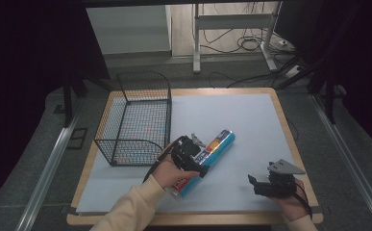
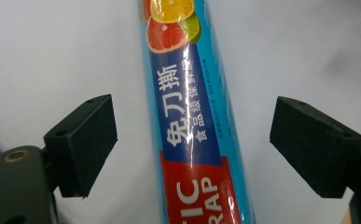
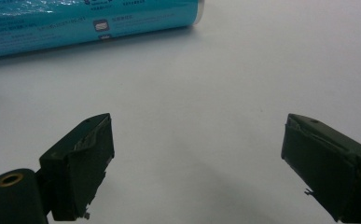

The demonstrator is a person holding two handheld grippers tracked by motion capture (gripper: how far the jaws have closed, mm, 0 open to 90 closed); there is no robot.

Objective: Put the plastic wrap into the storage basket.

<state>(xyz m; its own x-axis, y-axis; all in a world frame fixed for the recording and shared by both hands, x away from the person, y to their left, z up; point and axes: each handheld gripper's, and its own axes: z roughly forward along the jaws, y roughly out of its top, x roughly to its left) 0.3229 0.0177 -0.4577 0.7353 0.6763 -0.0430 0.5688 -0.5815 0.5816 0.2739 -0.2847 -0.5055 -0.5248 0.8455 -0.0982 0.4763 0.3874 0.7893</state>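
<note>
Item: plastic wrap roll (image 2: 194,116), lying on surface (image 1: 251,120) directly between left gripper's (image 2: 192,151) wide-open jaws, untouched; long axis runs away from gripper. Right gripper (image 3: 197,163) open, empty, farther off.

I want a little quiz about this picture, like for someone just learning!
1. True or false: the left tongs are squeezing the blue wrap roll.
2. Where does the wire basket sit: A) left of the roll, B) right of the roll?
3. What lies between the right tongs?

Key:
1. False: the roll lies between open jaws, untouched.
2. A.
3. Nothing but the white sheet.
</note>
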